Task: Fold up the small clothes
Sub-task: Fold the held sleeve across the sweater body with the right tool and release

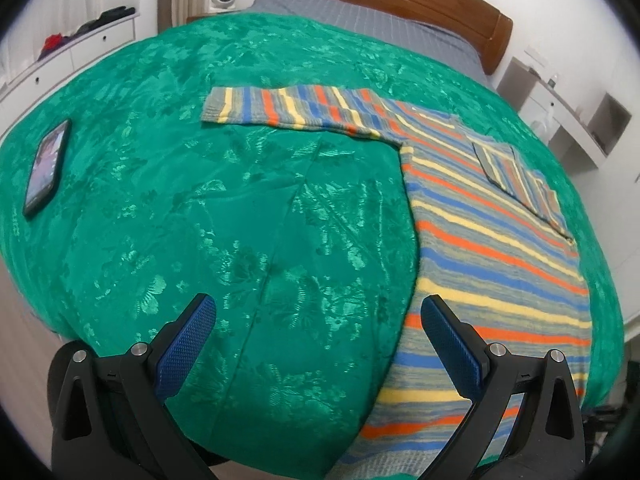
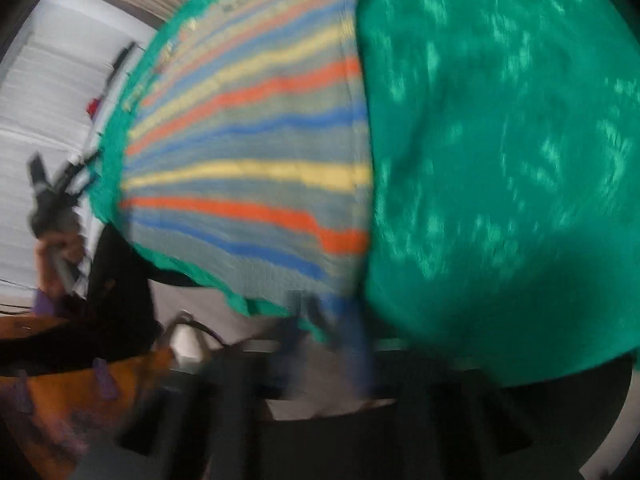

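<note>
Blue ribbed pads [image 1: 186, 344] of the left gripper [image 1: 318, 346] are seen nearest the lens, set wide apart with nothing held between them. Between and ahead of the pads, a green floral bedspread [image 1: 200, 208] is spread over the bed. Just beside the right-hand pad, a striped sweater [image 1: 492, 280] in orange, blue, yellow and grey is laid flat on the bedspread; its body runs away from the gripper, and one sleeve [image 1: 288, 110] is stretched out to the left, far ahead. A second sleeve [image 1: 516, 178] is folded over the body, further ahead and to the right. Well off to the left, a phone [image 1: 46, 168] is laid on the bedspread. A wooden headboard [image 1: 384, 0] is seen at the far end.

In the right wrist view everything is smeared by blur. The right gripper [image 2: 332, 332] is made out as closed, its blue fingers drawn together at the near edge of the striped sweater [image 2: 248, 168]; whether cloth is pinched between them cannot be told. To its right, the green bedspread [image 2: 500, 168] is seen.
</note>
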A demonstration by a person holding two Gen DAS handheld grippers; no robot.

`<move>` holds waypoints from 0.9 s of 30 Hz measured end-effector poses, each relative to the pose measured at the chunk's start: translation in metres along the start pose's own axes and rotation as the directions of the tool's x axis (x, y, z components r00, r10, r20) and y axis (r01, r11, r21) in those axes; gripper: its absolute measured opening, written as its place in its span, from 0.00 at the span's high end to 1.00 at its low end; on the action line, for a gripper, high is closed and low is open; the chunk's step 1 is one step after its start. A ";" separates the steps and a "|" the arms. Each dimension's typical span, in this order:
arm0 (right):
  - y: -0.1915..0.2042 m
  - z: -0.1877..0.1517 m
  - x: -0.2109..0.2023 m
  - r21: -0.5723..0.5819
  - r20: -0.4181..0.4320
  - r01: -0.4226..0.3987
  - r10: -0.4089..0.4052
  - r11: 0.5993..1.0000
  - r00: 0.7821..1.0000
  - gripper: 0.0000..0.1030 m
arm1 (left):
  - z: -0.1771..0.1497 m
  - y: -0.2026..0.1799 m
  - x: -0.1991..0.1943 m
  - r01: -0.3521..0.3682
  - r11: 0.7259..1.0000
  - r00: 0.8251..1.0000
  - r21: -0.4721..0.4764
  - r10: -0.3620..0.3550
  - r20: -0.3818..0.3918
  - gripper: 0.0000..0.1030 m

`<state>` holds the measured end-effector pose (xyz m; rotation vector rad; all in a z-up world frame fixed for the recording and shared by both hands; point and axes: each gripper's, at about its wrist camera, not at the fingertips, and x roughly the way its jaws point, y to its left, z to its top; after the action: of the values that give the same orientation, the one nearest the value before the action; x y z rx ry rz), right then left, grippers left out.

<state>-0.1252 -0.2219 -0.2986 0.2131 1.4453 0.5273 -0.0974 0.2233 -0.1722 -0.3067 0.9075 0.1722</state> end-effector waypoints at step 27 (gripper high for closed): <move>0.102 0.037 -0.108 0.082 0.417 0.644 -0.613 0.761 0.671 0.22 | 0.003 -0.010 -0.021 -0.034 0.998 0.998 0.057 0.031 0.053 0.01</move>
<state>-0.1151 -0.1770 -0.1525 -0.2314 0.9740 -0.0524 -0.1047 0.2148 -0.1521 -0.2327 0.8644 0.1830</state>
